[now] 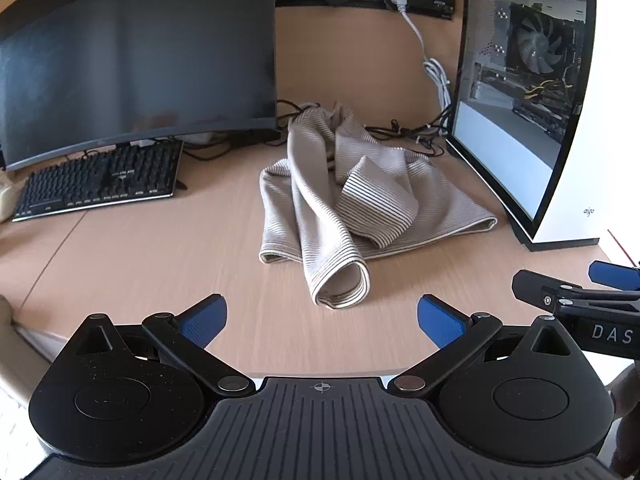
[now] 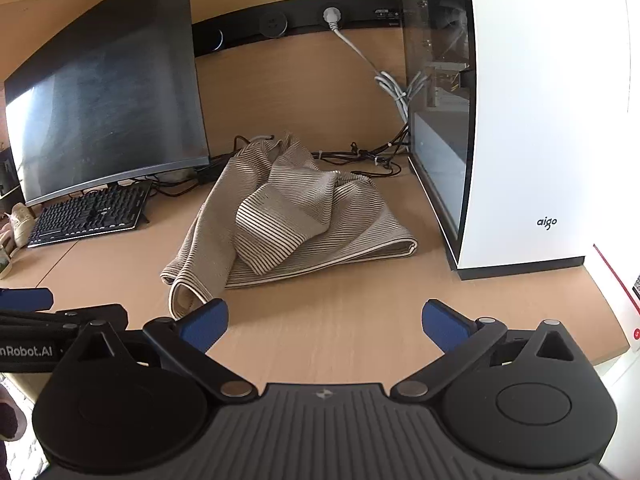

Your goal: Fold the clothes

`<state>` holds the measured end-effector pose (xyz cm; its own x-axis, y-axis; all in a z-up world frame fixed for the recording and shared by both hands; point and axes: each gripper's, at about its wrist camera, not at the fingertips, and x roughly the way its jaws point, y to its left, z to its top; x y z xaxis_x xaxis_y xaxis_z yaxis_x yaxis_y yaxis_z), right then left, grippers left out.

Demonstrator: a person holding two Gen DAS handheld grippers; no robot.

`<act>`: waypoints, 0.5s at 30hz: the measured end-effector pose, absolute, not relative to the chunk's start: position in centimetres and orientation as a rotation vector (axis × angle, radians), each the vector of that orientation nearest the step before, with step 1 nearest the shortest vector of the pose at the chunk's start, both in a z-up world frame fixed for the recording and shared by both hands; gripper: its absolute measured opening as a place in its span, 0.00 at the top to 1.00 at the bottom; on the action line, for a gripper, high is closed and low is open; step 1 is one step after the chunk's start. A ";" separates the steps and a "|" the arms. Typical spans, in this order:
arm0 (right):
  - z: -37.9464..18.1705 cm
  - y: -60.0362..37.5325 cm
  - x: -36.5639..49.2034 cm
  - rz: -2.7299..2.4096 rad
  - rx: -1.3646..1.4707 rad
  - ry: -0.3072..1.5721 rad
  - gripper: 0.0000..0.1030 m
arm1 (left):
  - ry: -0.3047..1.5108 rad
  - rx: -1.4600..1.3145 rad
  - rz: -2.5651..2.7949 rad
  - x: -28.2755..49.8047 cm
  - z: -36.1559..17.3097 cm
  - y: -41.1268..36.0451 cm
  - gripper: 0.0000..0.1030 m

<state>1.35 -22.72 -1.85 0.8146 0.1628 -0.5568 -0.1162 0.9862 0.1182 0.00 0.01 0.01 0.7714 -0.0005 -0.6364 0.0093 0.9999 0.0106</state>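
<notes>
A beige striped garment lies crumpled on the wooden desk, one sleeve end curling toward the front. In the right wrist view the same garment sits mid-desk, its sleeve cuff reaching near my right gripper's left finger. My left gripper hovers over bare desk just in front of the sleeve cuff, open, nothing between its blue pads. My right gripper is also open and empty, in front of the garment. At the right edge of the left wrist view, the right gripper shows beside the left one.
A dark curved monitor and black keyboard stand at the left. A white PC case with a glass side stands close to the garment's right. Cables run along the back wall. The desk's front edge is close on the right.
</notes>
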 end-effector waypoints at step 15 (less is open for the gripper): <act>-1.8 -22.0 0.2 0.139 0.083 0.596 0.00 | 0.687 0.013 -0.006 -1.3 0.1 -0.2 0.00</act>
<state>0.23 -22.02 -1.77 0.8185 0.1543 -0.5534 -0.1064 0.9873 0.1179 -1.32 -0.22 0.11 0.7733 -0.0007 -0.6341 0.0096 0.9999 0.0105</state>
